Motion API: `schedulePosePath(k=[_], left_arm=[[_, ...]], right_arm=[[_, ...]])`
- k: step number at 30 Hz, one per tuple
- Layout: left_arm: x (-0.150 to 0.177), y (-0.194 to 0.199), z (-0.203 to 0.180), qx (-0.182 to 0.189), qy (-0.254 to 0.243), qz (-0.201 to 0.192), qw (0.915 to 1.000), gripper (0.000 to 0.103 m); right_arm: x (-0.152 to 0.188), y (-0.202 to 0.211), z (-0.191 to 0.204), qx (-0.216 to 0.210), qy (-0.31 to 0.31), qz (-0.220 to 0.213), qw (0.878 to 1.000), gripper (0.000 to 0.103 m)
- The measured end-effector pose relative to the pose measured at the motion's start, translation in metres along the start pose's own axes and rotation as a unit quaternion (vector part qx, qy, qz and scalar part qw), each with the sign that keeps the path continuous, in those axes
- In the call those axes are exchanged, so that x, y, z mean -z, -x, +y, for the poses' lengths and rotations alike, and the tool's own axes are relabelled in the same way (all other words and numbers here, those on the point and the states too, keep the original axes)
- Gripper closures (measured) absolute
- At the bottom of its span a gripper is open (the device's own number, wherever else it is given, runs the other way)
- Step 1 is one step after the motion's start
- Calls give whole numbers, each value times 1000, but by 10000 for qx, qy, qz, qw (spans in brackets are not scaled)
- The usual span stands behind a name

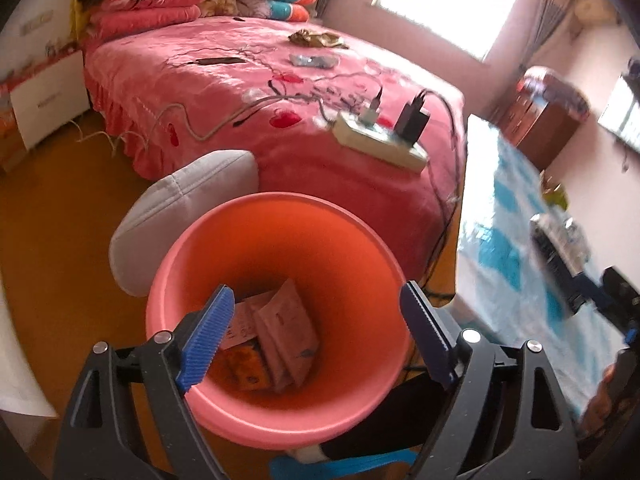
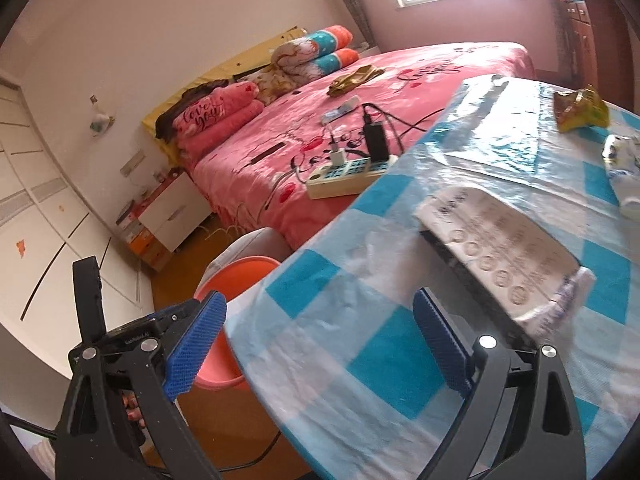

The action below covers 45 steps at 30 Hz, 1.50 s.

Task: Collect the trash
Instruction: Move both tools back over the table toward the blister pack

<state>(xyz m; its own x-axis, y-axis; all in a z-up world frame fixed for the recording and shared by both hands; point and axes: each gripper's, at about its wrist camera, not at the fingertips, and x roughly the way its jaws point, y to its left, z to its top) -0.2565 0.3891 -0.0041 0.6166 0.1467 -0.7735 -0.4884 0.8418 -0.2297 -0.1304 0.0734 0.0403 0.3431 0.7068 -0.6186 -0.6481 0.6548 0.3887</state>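
A pink trash bin (image 1: pixel 372 240) stands on the floor below my left gripper (image 1: pixel 316 332), which is open and empty over its mouth. Several wrappers (image 1: pixel 280 332) lie in the bin's bottom. The bin also shows in the right wrist view (image 2: pixel 240 268), beside the table. My right gripper (image 2: pixel 320 340) is open and empty over the blue-checked table (image 2: pixel 380 360). On the table lie a white paper pack (image 2: pixel 500 248), a yellow-green snack bag (image 2: pixel 580 110) and a white crumpled item (image 2: pixel 624 168).
A pink bed (image 1: pixel 240 92) stands behind the bin with a power strip (image 1: pixel 380 140), cables, a phone, a gold wrapper (image 1: pixel 316 38) and a clear wrapper (image 1: pixel 312 60). A grey cushion (image 1: pixel 180 216) sits left of the bin. A white nightstand (image 1: pixel 44 96) stands far left.
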Motion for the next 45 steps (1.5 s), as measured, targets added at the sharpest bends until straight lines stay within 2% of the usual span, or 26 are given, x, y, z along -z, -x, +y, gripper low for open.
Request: schedulePosePath(k=[4,10,15,21,27,32,40,45], left_arm=[[-1,3,-12,-151,-169,65,9997,18],[1,14,-38,-219,-530,-117,9983,18],[-1,20,-58,-18,-620,-223,9978,17],[2,19,-88,102,-886,-133,9959,18],[9,17,-124,166,-1346,10,9908,18],[13,22,-153,360,-1650,30,9856,18],[14,21,-183,596,-1659,260,9840,18],[12,21,-205,724,-1817,234,9804,18]], right_arm=[[2,13,-17,73,-161,-132,9998,8],[3,29,-43,149,-415,-265,9987,8],[5,42,-59,207,-506,-380,9978,8],[6,58,-72,248,-527,-487,9971,8],[4,71,-81,341,-487,-617,9963,8],[2,80,-89,392,-466,-699,9957,8],[0,89,-106,446,-586,-758,9944,8],[0,97,-120,539,-666,-844,9927,8]])
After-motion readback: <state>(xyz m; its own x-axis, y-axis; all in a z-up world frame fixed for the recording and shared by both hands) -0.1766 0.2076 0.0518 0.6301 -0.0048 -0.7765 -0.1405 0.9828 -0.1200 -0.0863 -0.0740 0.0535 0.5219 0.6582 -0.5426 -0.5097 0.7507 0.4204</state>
